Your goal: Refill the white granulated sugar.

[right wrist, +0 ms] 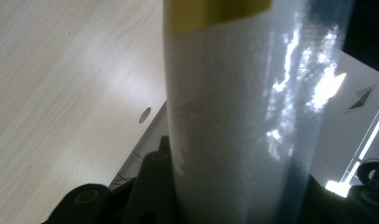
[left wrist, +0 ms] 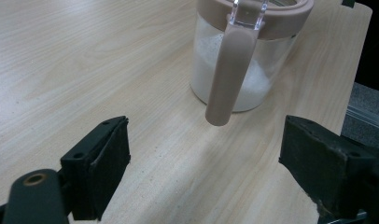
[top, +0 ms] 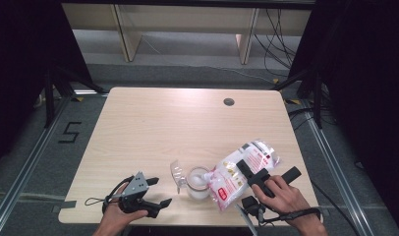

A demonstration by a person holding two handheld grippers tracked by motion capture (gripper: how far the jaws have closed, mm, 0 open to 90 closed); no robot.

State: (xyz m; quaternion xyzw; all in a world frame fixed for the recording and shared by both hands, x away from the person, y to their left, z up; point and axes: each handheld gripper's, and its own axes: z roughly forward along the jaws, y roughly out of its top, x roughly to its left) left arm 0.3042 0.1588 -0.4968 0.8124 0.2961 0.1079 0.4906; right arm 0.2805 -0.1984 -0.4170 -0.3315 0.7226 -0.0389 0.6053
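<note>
A clear jar (top: 197, 186) with a beige rim stands near the table's front edge, part full of white powder. Its clear lid (top: 177, 173) is flipped open to the left. My right gripper (top: 250, 173) is shut on a white bag with red print (top: 227, 183), tilted with its lower end over the jar's mouth. In the right gripper view the bag (right wrist: 234, 116) stands between the jaws of that gripper (right wrist: 234, 200). My left gripper (top: 160, 191) rests left of the jar, open and holding nothing. In the left gripper view its jaws (left wrist: 204, 158) frame the jar (left wrist: 253, 79) and its beige handle (left wrist: 227, 79).
The light wooden table (top: 153, 128) has a round cable hole (top: 229, 102) at the back right. Its front edge runs just below both hands. Black frames and cables (top: 286, 29) stand beyond the table's sides.
</note>
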